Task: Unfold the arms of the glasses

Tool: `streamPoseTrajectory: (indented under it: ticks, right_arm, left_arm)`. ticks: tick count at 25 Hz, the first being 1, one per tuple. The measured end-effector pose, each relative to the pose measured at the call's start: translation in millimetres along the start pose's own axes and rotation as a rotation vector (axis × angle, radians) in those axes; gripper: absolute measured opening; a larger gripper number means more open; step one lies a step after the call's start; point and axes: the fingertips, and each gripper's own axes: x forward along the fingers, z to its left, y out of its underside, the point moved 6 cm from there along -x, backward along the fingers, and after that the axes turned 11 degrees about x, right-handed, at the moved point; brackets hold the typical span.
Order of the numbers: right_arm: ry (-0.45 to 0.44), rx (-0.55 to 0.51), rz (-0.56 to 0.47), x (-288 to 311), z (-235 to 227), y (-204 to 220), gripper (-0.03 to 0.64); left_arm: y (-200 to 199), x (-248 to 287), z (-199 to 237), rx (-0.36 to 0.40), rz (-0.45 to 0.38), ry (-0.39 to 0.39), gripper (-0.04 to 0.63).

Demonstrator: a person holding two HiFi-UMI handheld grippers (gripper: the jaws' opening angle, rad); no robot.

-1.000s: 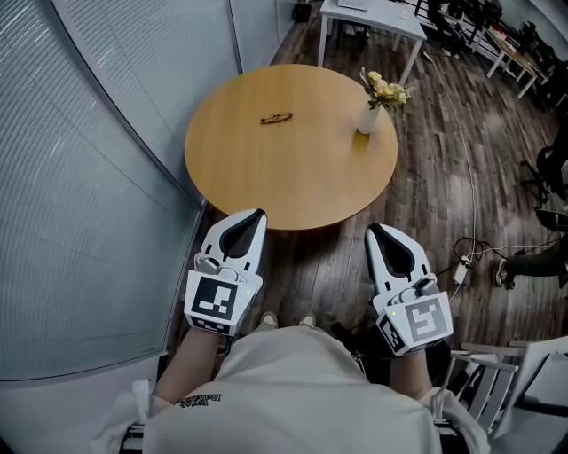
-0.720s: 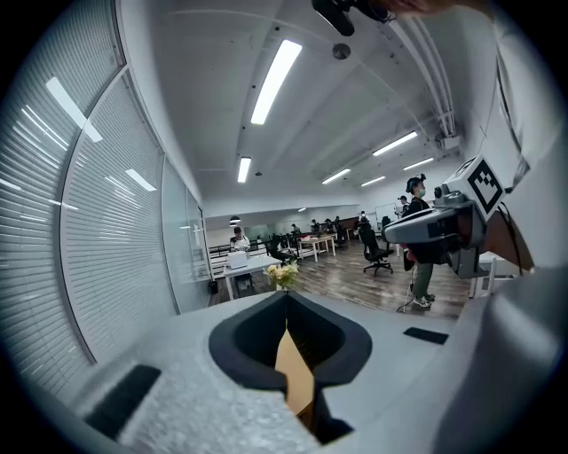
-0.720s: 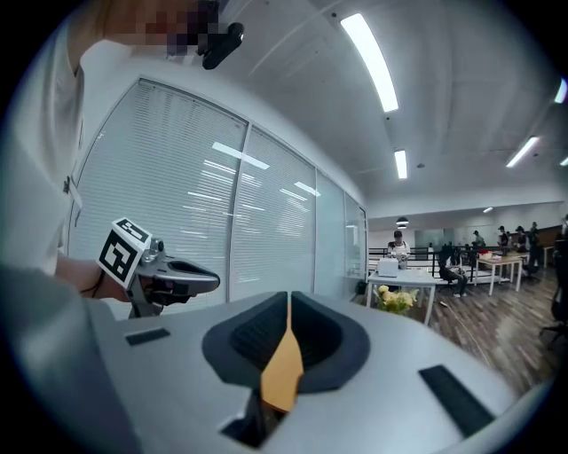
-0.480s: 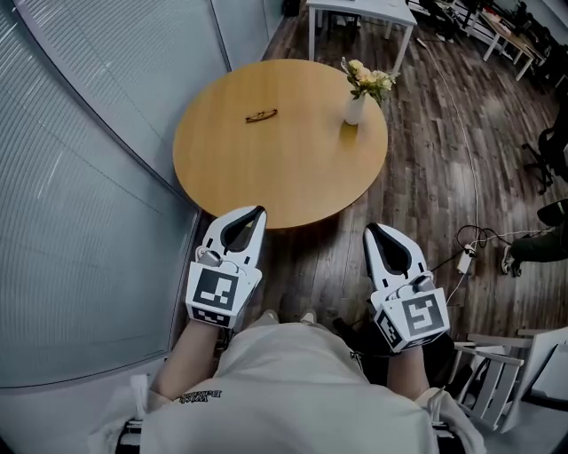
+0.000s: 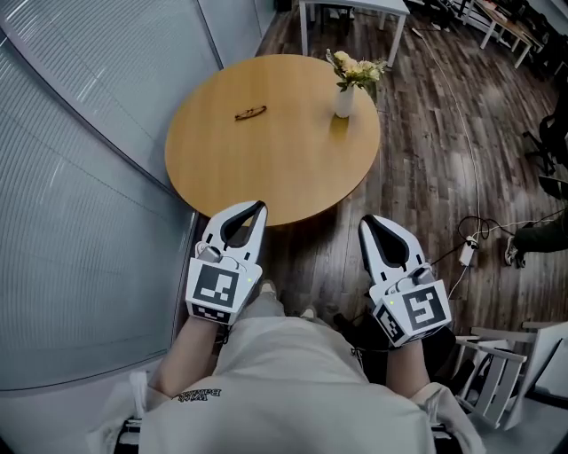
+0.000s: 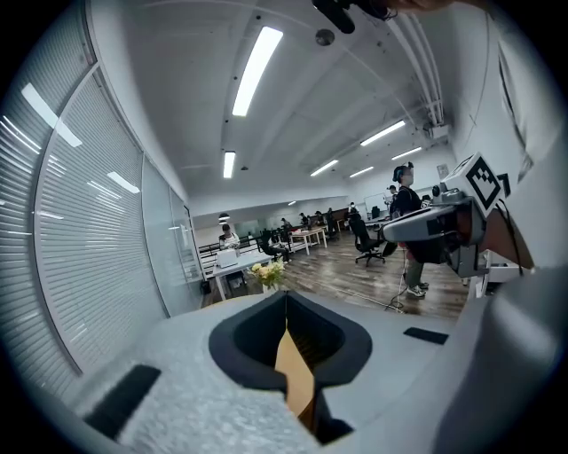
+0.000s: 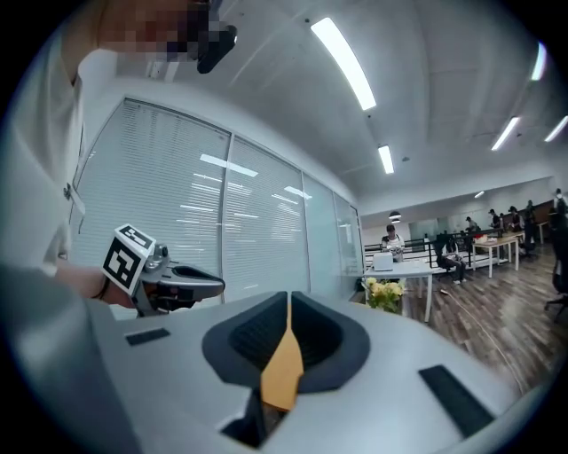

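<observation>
The folded glasses [image 5: 250,113] lie on the far left part of the round wooden table [image 5: 266,168]; their arms are too small to make out. Both grippers hang side by side in front of the table's near edge, well short of the glasses. My left gripper [image 5: 260,206] is shut and empty, its tips just over the table rim. My right gripper [image 5: 365,219] is also shut and empty, over the floor. In the left gripper view the jaws [image 6: 286,294] meet with nothing between them. The right gripper view shows the same of its own jaws [image 7: 287,297].
A white vase of flowers [image 5: 344,96] stands on the table's far right. A glass wall with blinds [image 5: 80,177] runs close along the left. A white desk [image 5: 355,5] is behind the table. Cables [image 5: 466,253] and a white chair [image 5: 497,372] are on the right.
The table has slid left and nearer in the head view as the person steps toward it. Both grippers have come closer to its near edge, still shut.
</observation>
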Motion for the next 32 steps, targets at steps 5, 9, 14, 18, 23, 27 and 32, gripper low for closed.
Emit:
streamPoseTrajectory:
  ticks: [5,9,14,18,23,27,32]
  right_arm:
    - [-0.033,-0.001,-0.005,16,6,2,0.037]
    - [-0.041,-0.014,0.015,44,9,7,0.037]
    - [-0.039,-0.016,0.054,88,16,10,0.037]
    - [-0.069,-0.007,0.041,132,26,2,0.037]
    - [-0.06,-0.026,0.048,188,36,-9,0.037]
    - [-0.034,-0.035,0.069,226,37,-12,0.037]
    - [-0.007,-0.05,0.083,266,40,-16,0.037]
  left_arm:
    - [14,3,10,-0.005,0.021,-0.003,0.023]
    - [30,11,32,-0.019,0.022,-0.015,0.023]
    - [50,19,72,-0.06,0.023,-0.028,0.023]
    - [58,28,119,-0.089,-0.01,-0.039,0.023]
    - [69,38,174,-0.101,-0.011,-0.047,0.023]
    - [76,48,208,-0.096,-0.028,-0.046,0.023]
    - [94,60,247,-0.116,-0.028,-0.035,0.023]
